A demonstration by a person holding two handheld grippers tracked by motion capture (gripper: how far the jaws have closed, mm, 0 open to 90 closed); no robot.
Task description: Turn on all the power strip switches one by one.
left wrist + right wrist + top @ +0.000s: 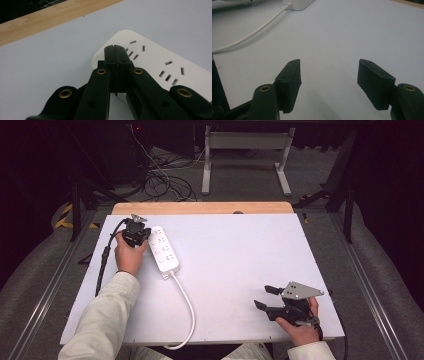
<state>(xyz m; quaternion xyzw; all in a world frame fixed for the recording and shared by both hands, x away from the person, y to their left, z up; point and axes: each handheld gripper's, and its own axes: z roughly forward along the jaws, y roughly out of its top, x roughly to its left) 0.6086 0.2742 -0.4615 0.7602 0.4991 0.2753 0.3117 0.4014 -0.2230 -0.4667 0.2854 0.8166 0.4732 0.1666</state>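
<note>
A white power strip (163, 251) lies on the left part of the white tabletop (240, 255), and its white cable (189, 307) runs off the near edge. My left gripper (142, 234) sits at the strip's far end, held by a hand. In the left gripper view, this left gripper (115, 47) is shut with nothing between its jaws, and its tips are over the rounded end of the power strip (155, 62) beside the socket slots. My right gripper (262, 296) rests at the near right, open and holding nothing. The right gripper (328, 75) faces bare table, with the cable (254, 32) farther off.
A wooden strip (200, 208) borders the table's far edge. Beyond it stand a white frame (245, 150) and tangled cables (160, 180) on the floor. The left gripper's black cable (104, 260) trails along the table's left side.
</note>
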